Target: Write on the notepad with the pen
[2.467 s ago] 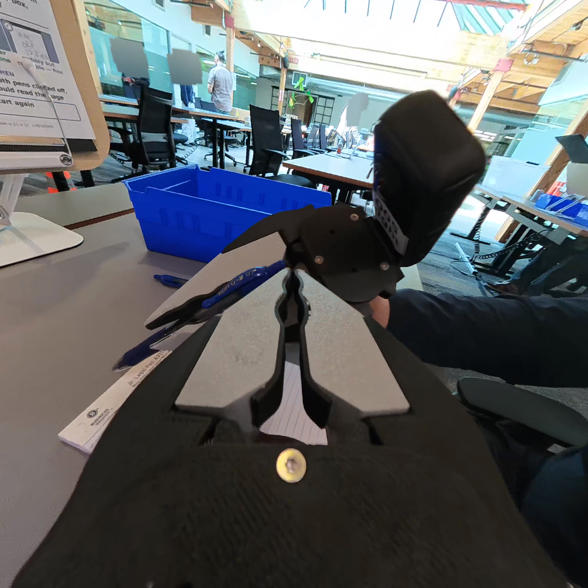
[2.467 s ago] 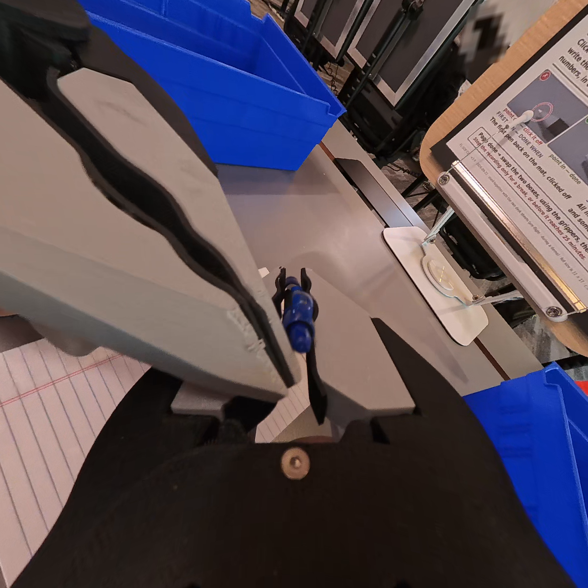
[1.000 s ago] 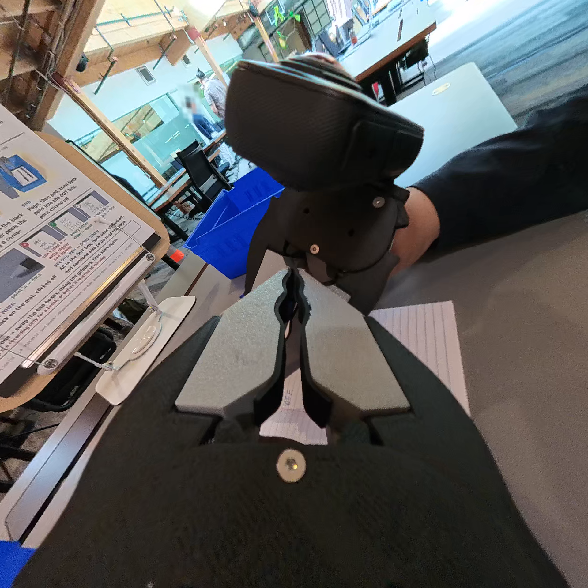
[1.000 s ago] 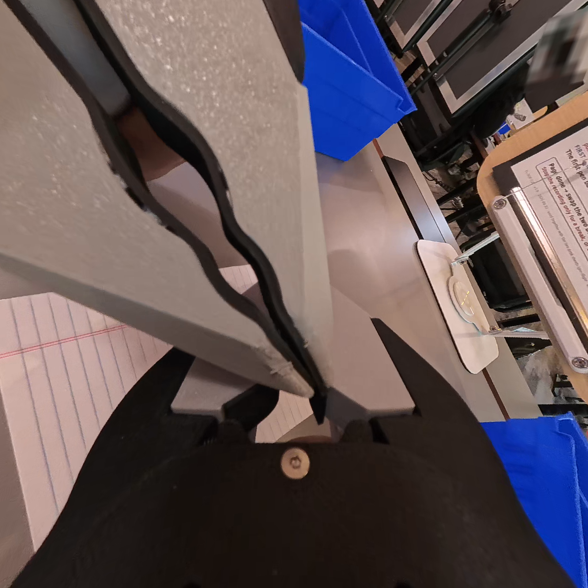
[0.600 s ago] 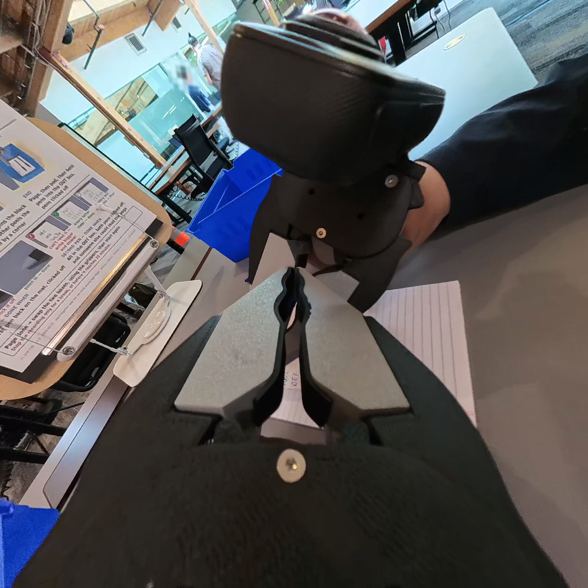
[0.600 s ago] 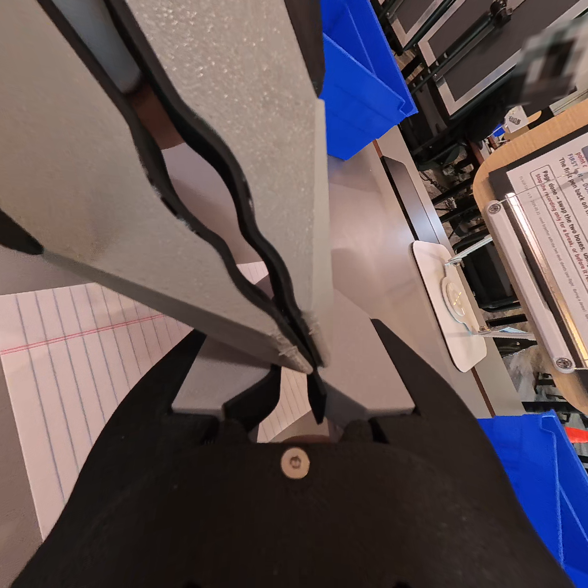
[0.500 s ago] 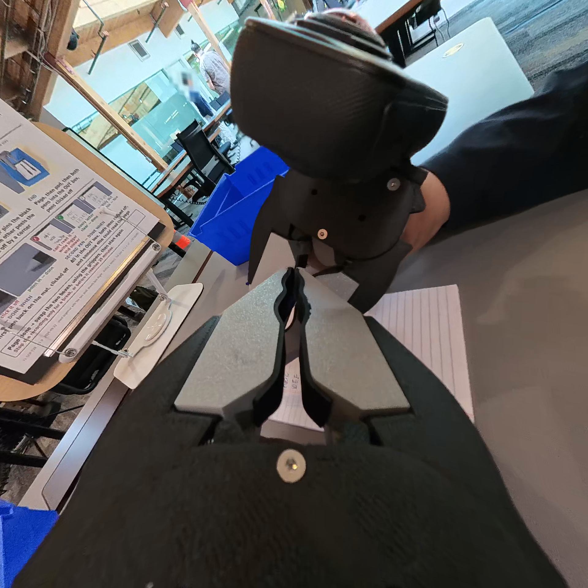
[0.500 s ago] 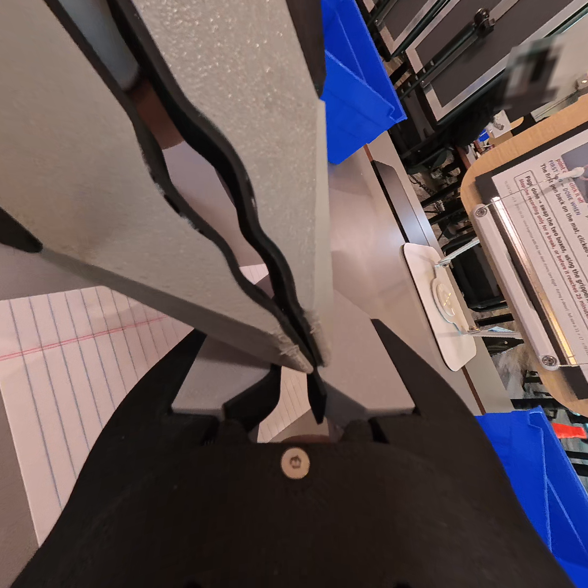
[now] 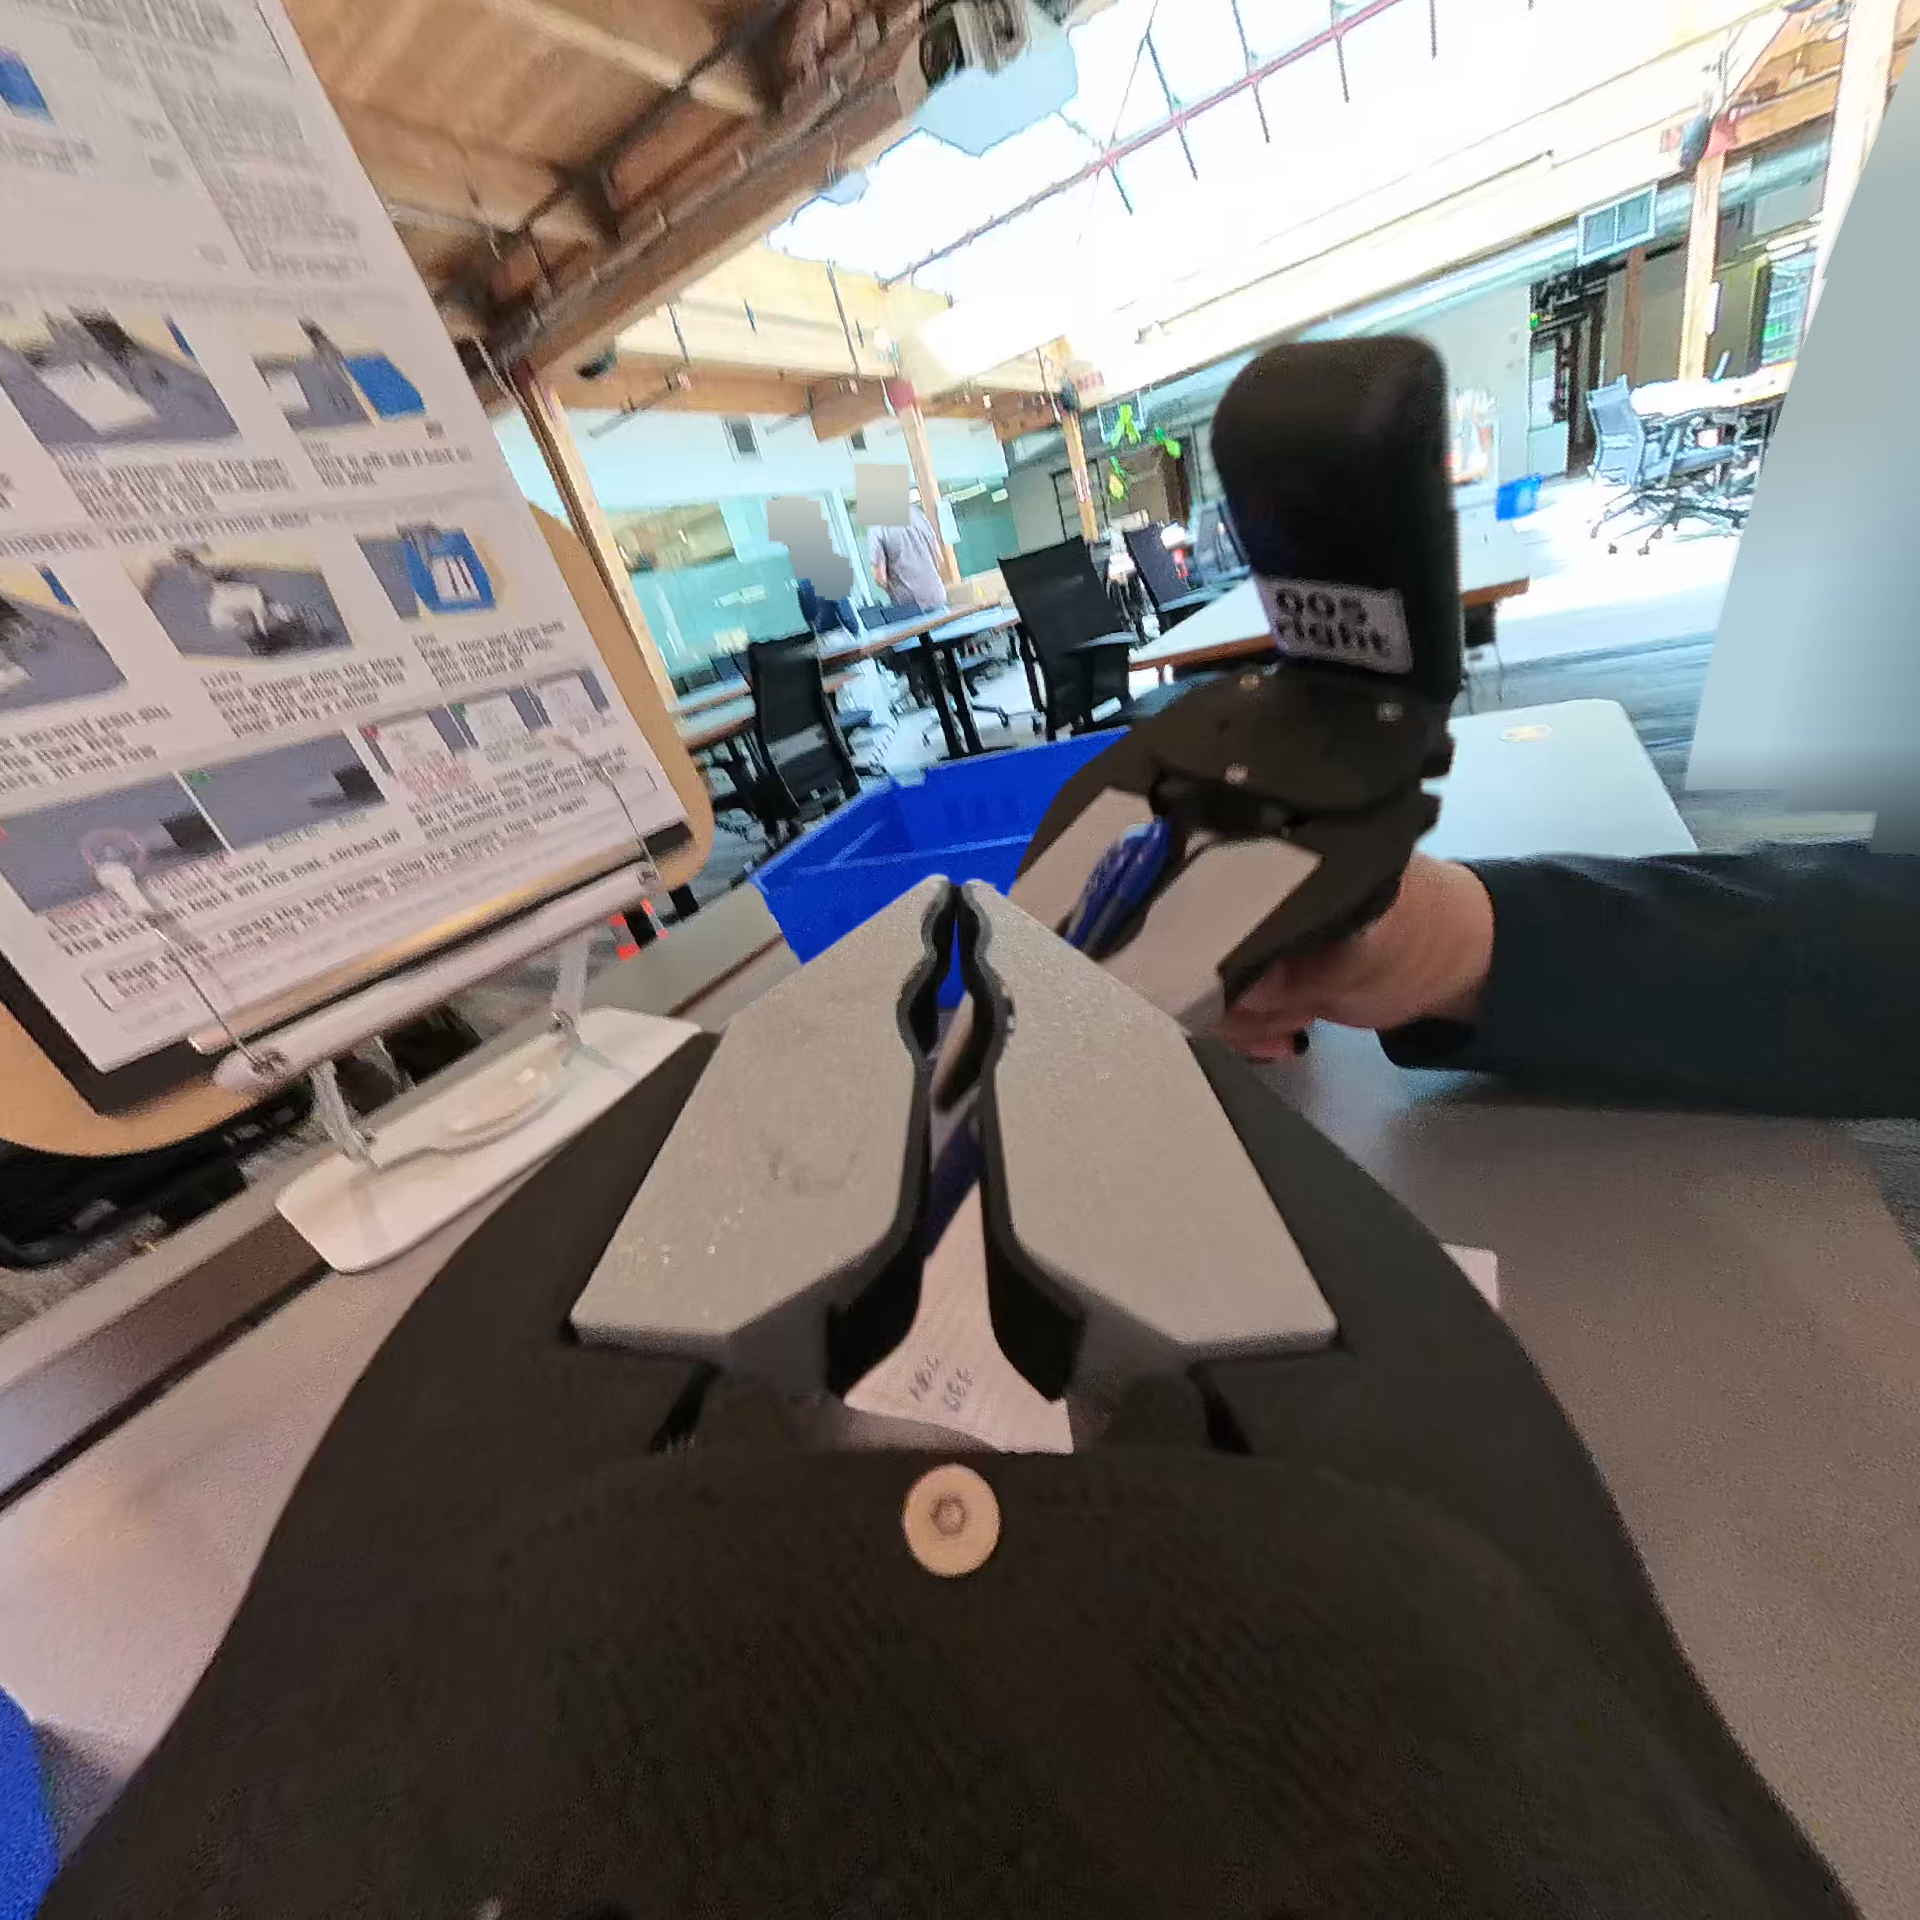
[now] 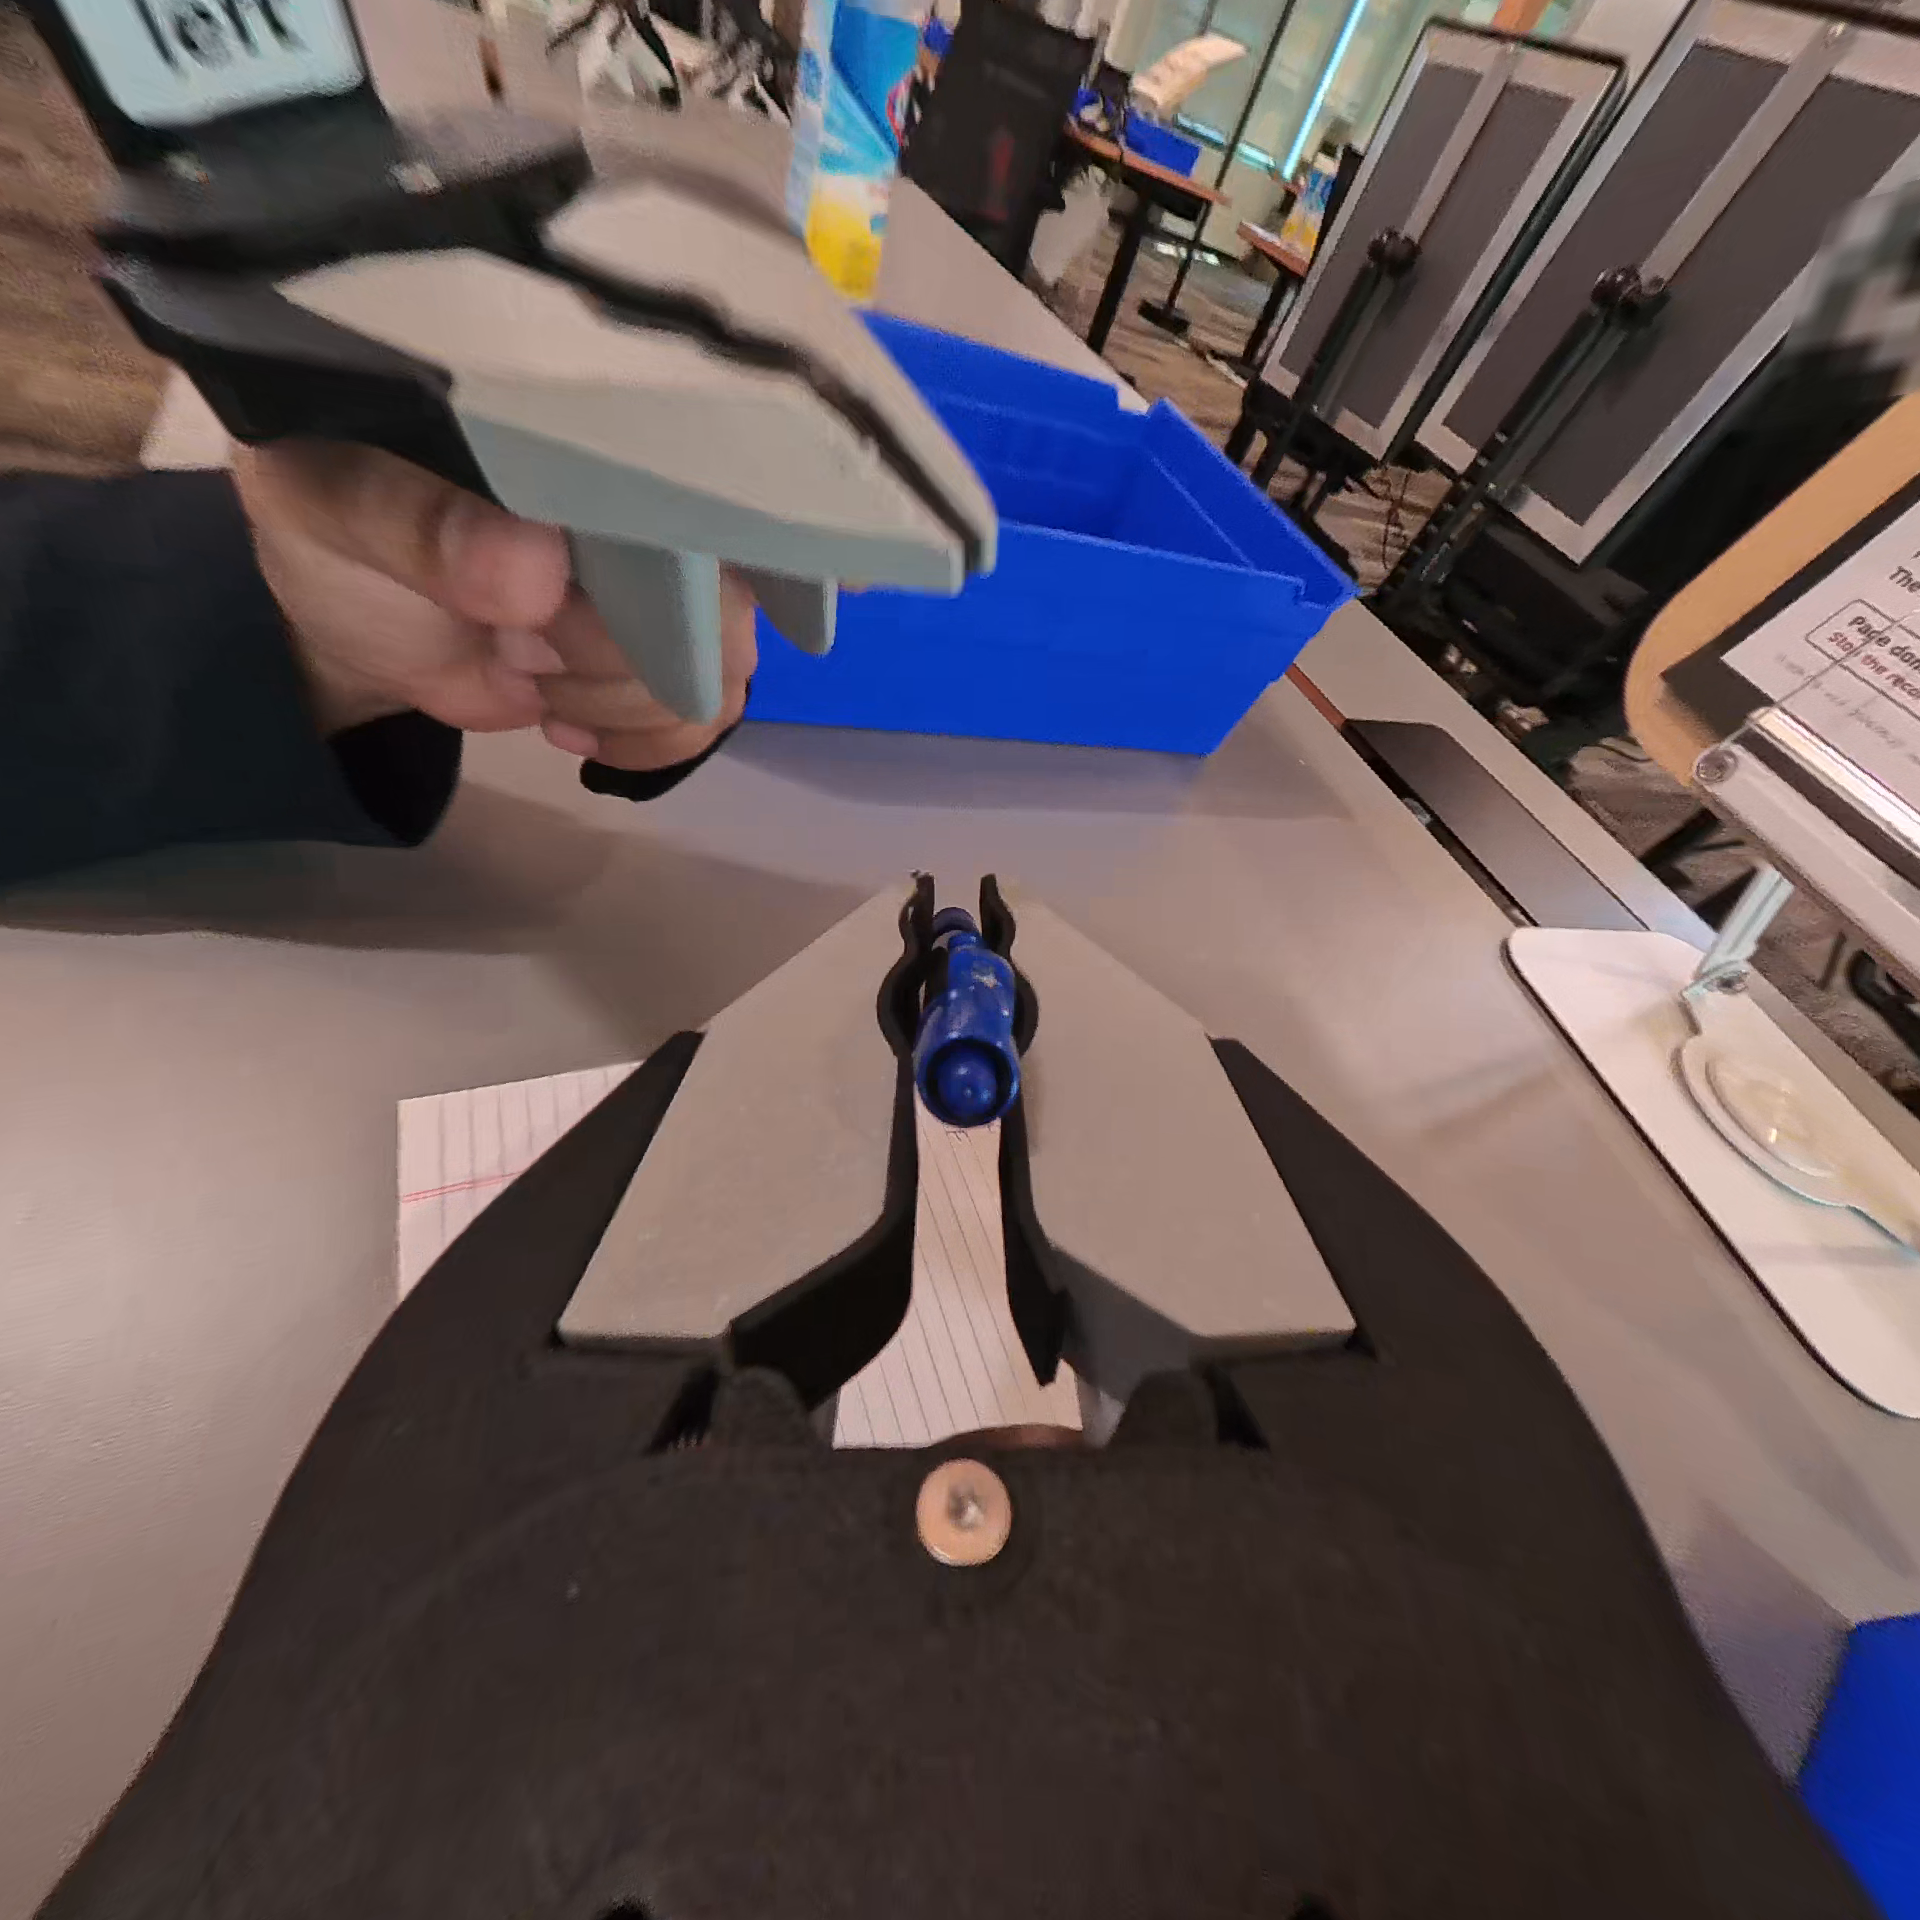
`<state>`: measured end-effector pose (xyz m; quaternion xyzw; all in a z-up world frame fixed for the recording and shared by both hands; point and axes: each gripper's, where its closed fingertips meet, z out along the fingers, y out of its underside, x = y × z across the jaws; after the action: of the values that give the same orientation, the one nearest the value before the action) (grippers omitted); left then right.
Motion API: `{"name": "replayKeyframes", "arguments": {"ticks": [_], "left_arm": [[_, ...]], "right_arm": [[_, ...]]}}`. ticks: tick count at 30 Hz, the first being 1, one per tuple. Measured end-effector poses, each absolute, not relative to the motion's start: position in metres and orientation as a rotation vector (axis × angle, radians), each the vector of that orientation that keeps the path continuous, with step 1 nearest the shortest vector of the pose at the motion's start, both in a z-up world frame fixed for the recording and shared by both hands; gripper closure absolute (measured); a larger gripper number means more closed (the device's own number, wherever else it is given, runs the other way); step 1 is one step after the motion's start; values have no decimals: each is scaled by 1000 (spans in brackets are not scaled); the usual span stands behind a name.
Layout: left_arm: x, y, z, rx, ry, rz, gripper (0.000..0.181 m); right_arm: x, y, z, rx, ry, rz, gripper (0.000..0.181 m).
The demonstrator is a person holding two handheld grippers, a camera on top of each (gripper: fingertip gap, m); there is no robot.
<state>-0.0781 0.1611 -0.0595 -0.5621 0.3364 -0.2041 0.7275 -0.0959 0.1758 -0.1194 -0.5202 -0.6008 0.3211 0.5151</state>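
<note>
**Pen clamped, some marks down, both grippers off the page**

Right gripper (image 10: pixel 954 894): closed down on the blue pen (image 10: pixel 966 1039), barrel pinched near the fingertips, blunt back end pointing at the camera, writing tip hidden beyond the fingers. Below and behind it, the lined notepad (image 10: pixel 488 1153), flat on the grey table (image 10: pixel 1299 883), showing in the slot between the fingers and out to the left with its red margin line. Pen held above the paper, judging by the left wrist view; actual tip contact impossible to tell.

Left gripper (image 9: pixel 958 914): fingers pressed together, only a thin wavy seam between them, nothing visibly held. Raised clear of the table, a hand (image 10: pixel 488 623) wrapped round its grip.

Progress, as a judgement: partly done. A few small handwritten marks on the notepad (image 9: pixel 956 1382), seen through the gap at the base of the left fingers. Most of the ruled sheet blank, so room for more; no way to say whether more is meant.

Differences between views. Left wrist view only: the marks themselves, the right gripper (image 9: pixel 1132 883) from outside with the pen (image 9: pixel 1117 883) slanting down between its fingers, an instruction board (image 9: pixel 260 571) on a stand. Right wrist view only: the pen's back end, the notepad's margin and far edge, the blue bin (image 10: pixel 1091 582) in full behind the left gripper (image 10: pixel 966 540).
</note>
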Motion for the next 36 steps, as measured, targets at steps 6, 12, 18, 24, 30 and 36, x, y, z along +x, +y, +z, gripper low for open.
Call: {"name": "replayKeyframes", "arguments": {"ticks": [6, 12, 18, 24, 30, 36], "left_arm": [[-73, 169, -94, -1423, 818, -492, 169], [-70, 165, -110, -1489, 879, -513, 160], [-52, 158, -128, -1520, 998, -523, 170], [-44, 151, -133, -1505, 1071, -527, 173], [-42, 146, -135, -1511, 1100, -567, 173], [-37, 146, -136, -1517, 1093, -585, 173]], "right_arm": [[-78, 166, -102, -1238, -1454, 1031, 177], [-69, 160, -100, -1236, -1489, 1133, 176], [-69, 146, -96, -1200, -1513, 1232, 176], [-66, 137, -94, -1180, -1535, 1324, 176], [-62, 132, -99, -1173, -1588, 1338, 175], [-71, 127, -109, -1216, -1612, 1362, 172]]}}
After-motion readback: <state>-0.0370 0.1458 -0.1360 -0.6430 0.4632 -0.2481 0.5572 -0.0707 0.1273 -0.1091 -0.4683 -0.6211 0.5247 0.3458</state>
